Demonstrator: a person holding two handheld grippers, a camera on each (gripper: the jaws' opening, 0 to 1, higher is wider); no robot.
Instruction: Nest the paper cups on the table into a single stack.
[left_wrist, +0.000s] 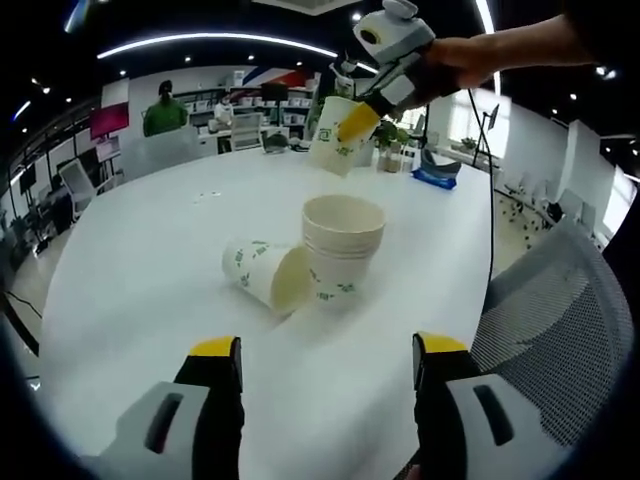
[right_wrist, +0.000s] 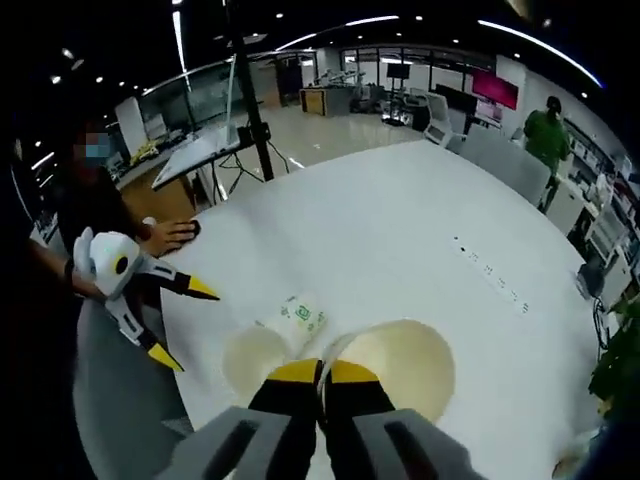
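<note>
The left claw (left_wrist: 327, 362) hung wide apart over the desk (left_wrist: 140, 270) while the right claw (right_wrist: 321, 373), pinching a cup (left_wrist: 338, 135) rim, needed squaring mouth-up above the upright stack (left_wrist: 343, 248) beside the toppled cup (left_wrist: 266, 274).

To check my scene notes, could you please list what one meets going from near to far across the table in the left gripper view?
Left gripper → cup lying on its side → upright stack of cups → cup held aloft by the right gripper → blue item at the far edge.
</note>
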